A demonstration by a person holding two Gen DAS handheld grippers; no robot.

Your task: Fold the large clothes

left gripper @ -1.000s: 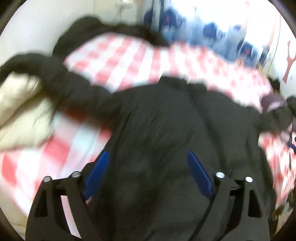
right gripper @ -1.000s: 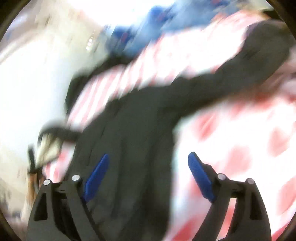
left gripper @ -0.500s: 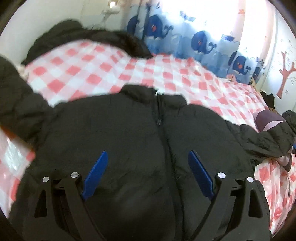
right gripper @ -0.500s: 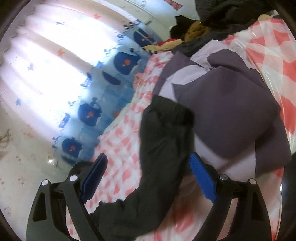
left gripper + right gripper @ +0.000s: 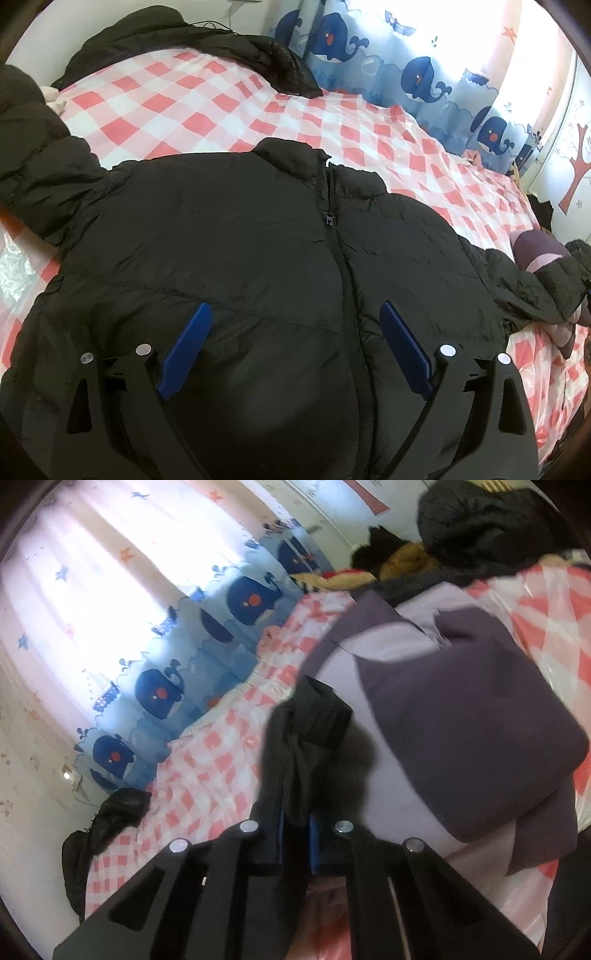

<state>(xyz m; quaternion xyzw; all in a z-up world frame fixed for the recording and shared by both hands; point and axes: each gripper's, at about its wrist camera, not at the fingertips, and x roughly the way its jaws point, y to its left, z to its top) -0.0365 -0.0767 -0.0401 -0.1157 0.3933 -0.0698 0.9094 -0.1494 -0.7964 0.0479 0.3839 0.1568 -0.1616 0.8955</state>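
A black puffer jacket (image 5: 240, 258) lies face up, zipped, on the red-and-white checked bed cover (image 5: 207, 107), sleeves spread to both sides. My left gripper (image 5: 293, 325) hovers open over the jacket's lower front, nothing between its blue pads. In the right wrist view the jacket's right sleeve cuff (image 5: 310, 723) sticks up from between the fingers, and my right gripper (image 5: 295, 827) is shut on it. The cuff lies against a folded purple and lilac garment (image 5: 461, 720).
Another black coat (image 5: 192, 40) is bunched at the bed's far edge, by the whale-print curtain (image 5: 417, 74). A heap of dark and tan clothes (image 5: 443, 546) lies beyond the purple garment. A black sleeve (image 5: 33, 158) crosses the left side.
The right gripper's blue pads stood wide apart around the sleeve cuff and have now closed on it. The left gripper came in low over the jacket's front and then held still.
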